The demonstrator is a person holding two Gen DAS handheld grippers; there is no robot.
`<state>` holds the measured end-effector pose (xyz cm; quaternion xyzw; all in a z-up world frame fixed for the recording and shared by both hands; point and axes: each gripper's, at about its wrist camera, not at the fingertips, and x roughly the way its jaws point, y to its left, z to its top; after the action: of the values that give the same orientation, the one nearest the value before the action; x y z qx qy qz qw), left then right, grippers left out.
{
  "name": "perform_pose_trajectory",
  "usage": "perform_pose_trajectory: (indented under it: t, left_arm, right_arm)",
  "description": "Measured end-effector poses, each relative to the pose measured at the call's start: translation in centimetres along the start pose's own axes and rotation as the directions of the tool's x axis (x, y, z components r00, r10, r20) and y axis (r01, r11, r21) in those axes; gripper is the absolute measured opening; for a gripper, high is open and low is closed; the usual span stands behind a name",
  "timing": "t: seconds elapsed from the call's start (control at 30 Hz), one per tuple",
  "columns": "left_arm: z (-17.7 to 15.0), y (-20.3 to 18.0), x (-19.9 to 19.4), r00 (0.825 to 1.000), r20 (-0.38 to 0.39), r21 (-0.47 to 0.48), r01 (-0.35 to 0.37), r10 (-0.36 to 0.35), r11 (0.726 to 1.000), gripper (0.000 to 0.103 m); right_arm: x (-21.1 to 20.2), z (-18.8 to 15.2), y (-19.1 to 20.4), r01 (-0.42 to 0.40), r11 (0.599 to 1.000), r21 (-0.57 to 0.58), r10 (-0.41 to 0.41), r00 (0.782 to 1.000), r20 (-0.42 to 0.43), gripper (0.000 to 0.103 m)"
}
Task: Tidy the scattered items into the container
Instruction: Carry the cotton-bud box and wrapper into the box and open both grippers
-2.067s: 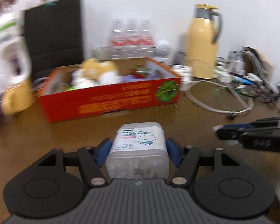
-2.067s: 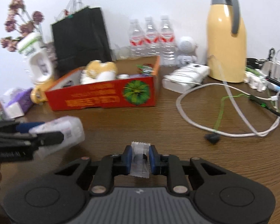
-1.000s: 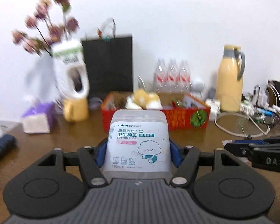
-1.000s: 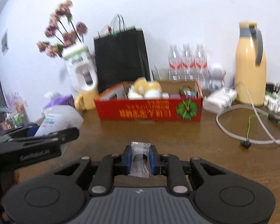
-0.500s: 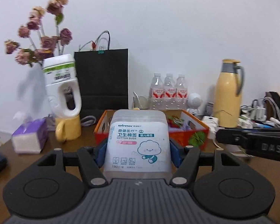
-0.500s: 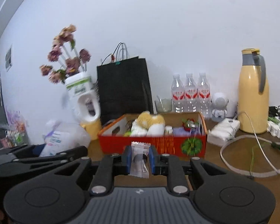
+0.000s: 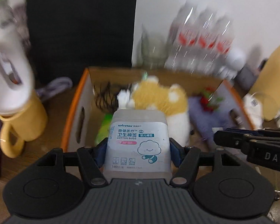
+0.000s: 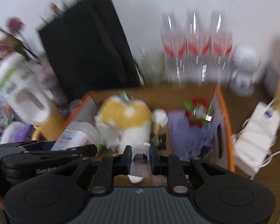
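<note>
Left wrist view
Left claw (image 7: 138, 147): clamped on the cotton bud box (image 7: 138, 141), held above the cardboard box (image 7: 72, 104).
Box contents: plush toy (image 7: 158, 99), purple cloth (image 7: 205, 115).

Right wrist view
Right claw (image 8: 140, 158): pinching a small clear packet (image 8: 140, 160) over the cardboard box's near edge.
Left claw: beside it, at left.

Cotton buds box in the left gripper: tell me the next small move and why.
Probably lower it a little and open the jaws. The left gripper holds the cotton buds box above the red cardboard box, over the gap in front of the plush toy.
</note>
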<state>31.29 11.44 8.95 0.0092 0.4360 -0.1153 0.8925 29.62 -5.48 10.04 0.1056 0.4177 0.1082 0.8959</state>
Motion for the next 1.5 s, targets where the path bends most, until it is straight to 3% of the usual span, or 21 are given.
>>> perform_pose_trajectory:
  t: [0.13,0.3,0.53,0.6,0.67,0.73,0.77,0.83,1.0,1.1,1.23,1.5]
  left_arm:
    - [0.7,-1.0,2.4,0.998,-0.059,0.062,-0.007,0.010,0.998,0.066]
    - [1.3,-1.3,4.5,0.989,-0.143,0.079,-0.011,0.023,0.997,0.066]
    - [1.6,-0.6,4.7,0.980,-0.201,0.050,0.000,0.010,0.999,0.068]
    - [2.6,-0.4,3.6,0.981,-0.195,0.043,0.009,-0.001,0.999,0.071]
    - [3.9,-0.3,1.9,0.984,-0.180,0.064,0.006,0.005,0.998,0.084]
    - [5.1,-0.3,0.4,0.988,-0.156,0.108,0.029,-0.012,0.994,0.103]
    - [5.5,-0.2,-0.3,0.989,-0.145,0.123,0.027,-0.009,0.992,0.103]
    - [6.0,0.2,-1.2,0.988,-0.152,0.118,-0.003,0.021,0.993,0.103]
    - [6.6,1.6,-3.8,0.986,-0.128,0.057,-0.099,0.106,0.993,0.103]
    - [7.0,1.8,-6.5,0.993,-0.081,0.032,-0.088,0.091,0.996,0.103]
    - [6.8,1.3,-9.4,0.996,-0.012,0.025,-0.086,0.086,0.996,0.103]
    - [4.1,-0.2,-11.6,0.991,0.081,0.050,-0.109,0.105,0.993,0.103]
  right_arm:
    - [4.6,0.8,-0.9,0.033,0.999,0.018,-0.030,0.990,-0.141,0.018]
    - [8.1,0.8,-1.0,0.116,0.993,-0.028,-0.120,0.965,-0.233,0.019]
    - [8.9,1.1,-1.3,0.142,0.989,-0.039,-0.147,0.955,-0.257,0.023]
    - [7.8,1.7,-1.2,0.144,0.989,-0.037,-0.148,0.957,-0.249,0.035]
    - [6.4,2.7,-1.0,0.147,0.989,-0.032,-0.150,0.959,-0.239,0.046]
    - [5.1,3.8,-0.7,0.151,0.988,-0.031,-0.154,0.961,-0.229,0.058]
    - [4.5,4.2,-0.4,0.158,0.987,-0.044,-0.164,0.961,-0.222,0.068]
    - [3.5,4.5,0.1,0.186,0.980,-0.073,-0.198,0.954,-0.226,0.076]
    - [-0.1,5.1,0.6,0.174,0.984,-0.032,-0.177,0.962,-0.210,0.076]
    - [-3.2,6.0,1.9,0.171,0.984,-0.044,-0.176,0.972,-0.154,0.077]
    - [-6.5,6.3,3.5,0.190,0.979,-0.072,-0.194,0.980,-0.047,0.088]
    - [-8.4,4.6,4.0,0.194,0.979,-0.061,-0.195,0.981,-0.005,0.088]
